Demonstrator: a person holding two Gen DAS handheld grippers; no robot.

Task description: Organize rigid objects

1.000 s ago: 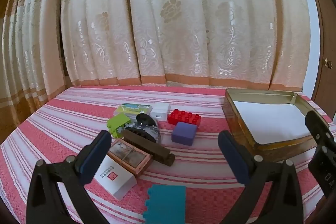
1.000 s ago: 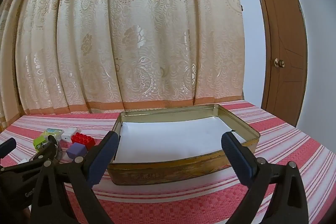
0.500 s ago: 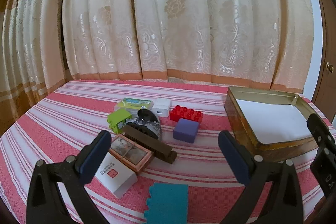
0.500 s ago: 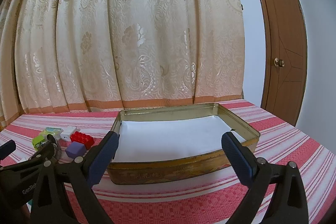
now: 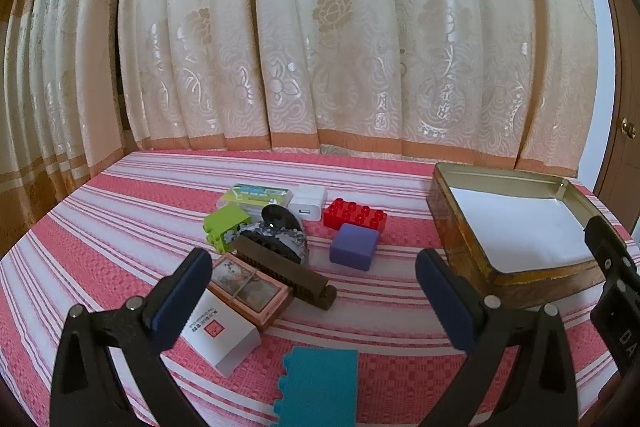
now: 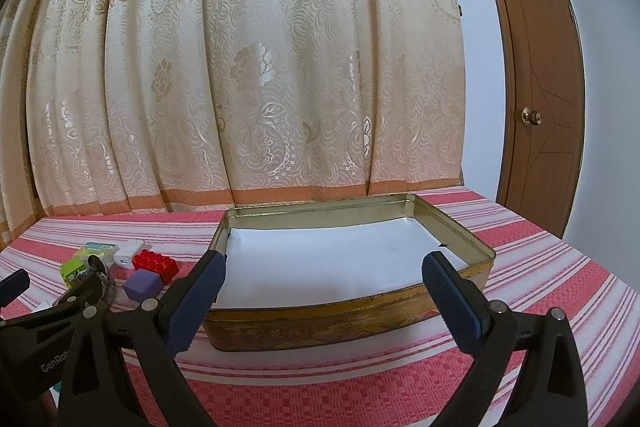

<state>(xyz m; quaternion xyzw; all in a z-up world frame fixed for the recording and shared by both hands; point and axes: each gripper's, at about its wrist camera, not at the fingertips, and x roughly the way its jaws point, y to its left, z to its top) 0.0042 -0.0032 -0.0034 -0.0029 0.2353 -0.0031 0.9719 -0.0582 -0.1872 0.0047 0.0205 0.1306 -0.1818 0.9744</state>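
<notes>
A cluster of small objects lies on the striped cloth: a red brick (image 5: 355, 218), a purple block (image 5: 354, 251), a white charger (image 5: 307, 207), a green brick (image 5: 224, 225), a dark brown bar (image 5: 284, 275), a framed pink box (image 5: 250, 291), a white box (image 5: 218, 333) and a teal block (image 5: 318, 381). A gold tin tray (image 5: 468, 247) lined with white paper stands to the right. My left gripper (image 5: 312, 303) is open and empty above the near objects. My right gripper (image 6: 322, 297) is open and empty in front of the tin tray (image 6: 344, 327).
A cream patterned curtain (image 5: 320, 47) hangs behind the table. A brown door (image 6: 540, 87) stands at the far right. The red-and-white striped cloth (image 6: 360, 387) covers the table. The cluster also shows in the right wrist view, with the red brick (image 6: 156, 265) and purple block (image 6: 142, 285).
Both views have shifted slightly: the table objects sit a little lower and nearer than a second ago. Both grippers stay open and empty.
</notes>
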